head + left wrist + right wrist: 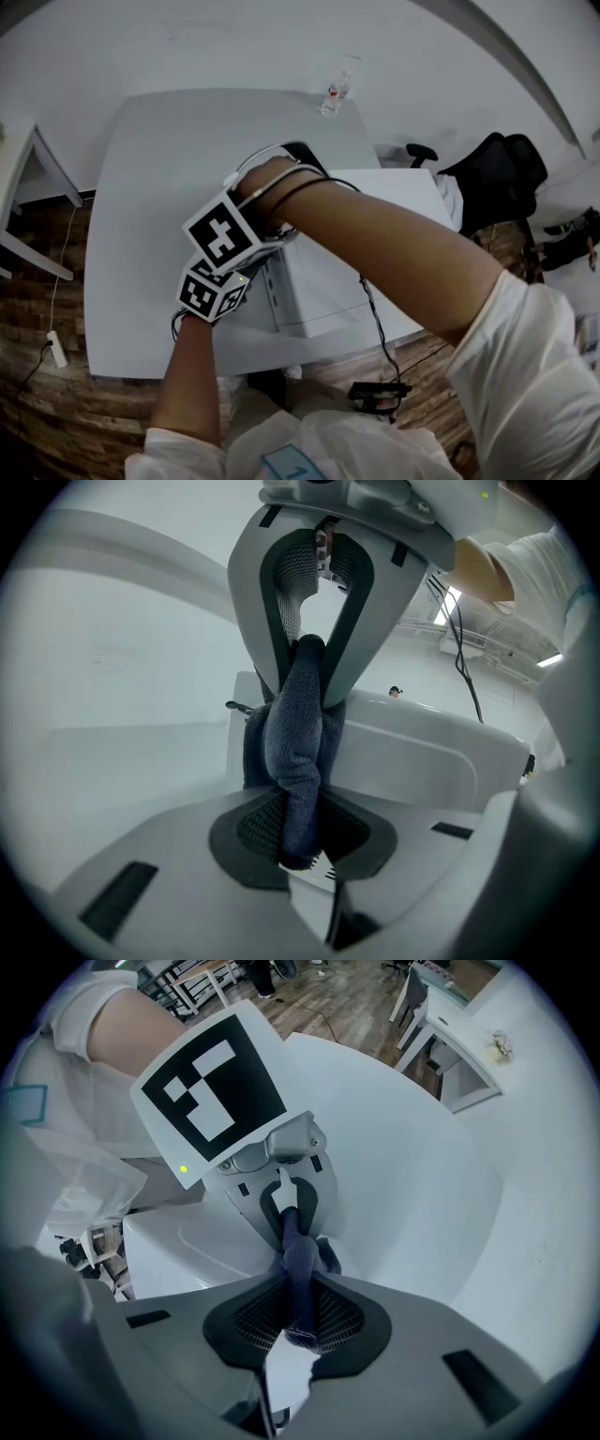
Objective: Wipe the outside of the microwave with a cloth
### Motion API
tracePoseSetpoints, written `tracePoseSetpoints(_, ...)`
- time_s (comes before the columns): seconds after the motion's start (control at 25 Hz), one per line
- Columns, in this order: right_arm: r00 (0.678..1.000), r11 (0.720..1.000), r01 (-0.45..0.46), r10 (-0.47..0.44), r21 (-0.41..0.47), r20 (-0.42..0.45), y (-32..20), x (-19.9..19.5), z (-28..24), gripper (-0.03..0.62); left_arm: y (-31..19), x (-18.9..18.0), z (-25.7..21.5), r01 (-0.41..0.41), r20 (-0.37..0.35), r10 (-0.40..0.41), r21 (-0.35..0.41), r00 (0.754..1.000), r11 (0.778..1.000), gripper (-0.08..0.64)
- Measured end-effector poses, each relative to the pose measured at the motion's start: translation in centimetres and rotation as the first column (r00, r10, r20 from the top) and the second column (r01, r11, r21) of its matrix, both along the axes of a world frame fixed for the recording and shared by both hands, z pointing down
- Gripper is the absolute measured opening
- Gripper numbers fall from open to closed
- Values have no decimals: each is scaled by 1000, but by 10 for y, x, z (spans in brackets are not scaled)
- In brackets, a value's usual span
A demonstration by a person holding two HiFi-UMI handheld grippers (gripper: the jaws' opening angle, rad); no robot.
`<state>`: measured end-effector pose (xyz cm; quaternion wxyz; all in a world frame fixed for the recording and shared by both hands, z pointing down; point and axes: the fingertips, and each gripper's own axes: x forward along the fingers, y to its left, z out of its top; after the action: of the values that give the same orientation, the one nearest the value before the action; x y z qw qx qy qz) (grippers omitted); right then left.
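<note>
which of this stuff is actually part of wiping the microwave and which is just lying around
Part of the job:
- cloth, gripped at once by the left gripper and the right gripper
- microwave

Just lying about:
- small bottle at the far edge of the table
- office chair
- power strip

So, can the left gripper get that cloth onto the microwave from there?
Probably yes: the left gripper is shut on the cloth, and the microwave sits right behind with nothing between. The right gripper grips the cloth too.
</note>
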<state>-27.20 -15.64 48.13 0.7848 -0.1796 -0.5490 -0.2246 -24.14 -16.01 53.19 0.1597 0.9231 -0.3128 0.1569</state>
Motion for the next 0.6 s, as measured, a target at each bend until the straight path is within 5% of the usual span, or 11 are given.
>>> tracePoseSetpoints(0.6, 999, 999, -30, 29, -31, -29, 44, 15, 3, 69, 48, 16, 5, -39, -30, 38, -5, 999, 999, 57)
